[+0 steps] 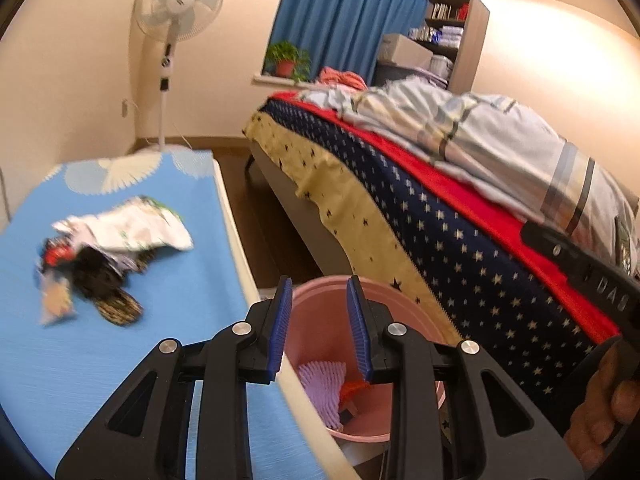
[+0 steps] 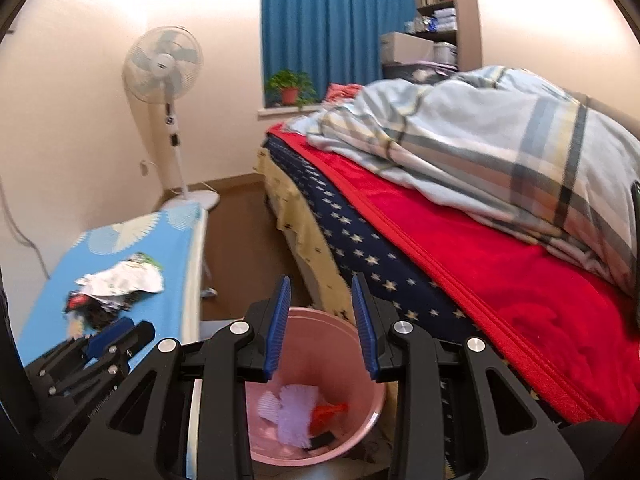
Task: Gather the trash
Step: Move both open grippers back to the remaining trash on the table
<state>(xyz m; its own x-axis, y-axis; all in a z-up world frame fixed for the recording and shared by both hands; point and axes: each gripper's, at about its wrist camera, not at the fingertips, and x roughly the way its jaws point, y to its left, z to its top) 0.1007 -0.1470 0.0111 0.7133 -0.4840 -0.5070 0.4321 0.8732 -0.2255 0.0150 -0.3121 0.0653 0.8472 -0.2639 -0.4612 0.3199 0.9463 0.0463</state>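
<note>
Because the round pink plastic bin [image 2: 316, 396] stands on the floor in the gap between the blue-clothed table [image 1: 120, 360] and the bed with the red blanket and star-print cover [image 1: 460, 240], anything lifted off the table needs only a short swing sideways to be let go over it. Both tools hang above that bin: the left gripper [image 1: 320, 328] and the right gripper [image 2: 320, 328] each have their blue ribbed pads parted by a moderate gap, with nothing between them. Seen past the pads, the bin's mouth faces straight up, and at its bottom lie a lilac ribbed scrap [image 2: 294, 420], an orange-red scrap [image 2: 328, 414] and a small dark piece.

The trash yet to collect is the heap of crumpled wrappers [image 1: 108, 256] on the table, well apart from both tools. It is a white printed wrapper lying over dark and red pieces, blurred in both views. The heap's long axis seems to run diagonally across the cloth, from the white wrapper at the far end toward a dark oval piece [image 1: 118, 308] pointing at the near table edge. A grip across that axis looks easiest.
</note>
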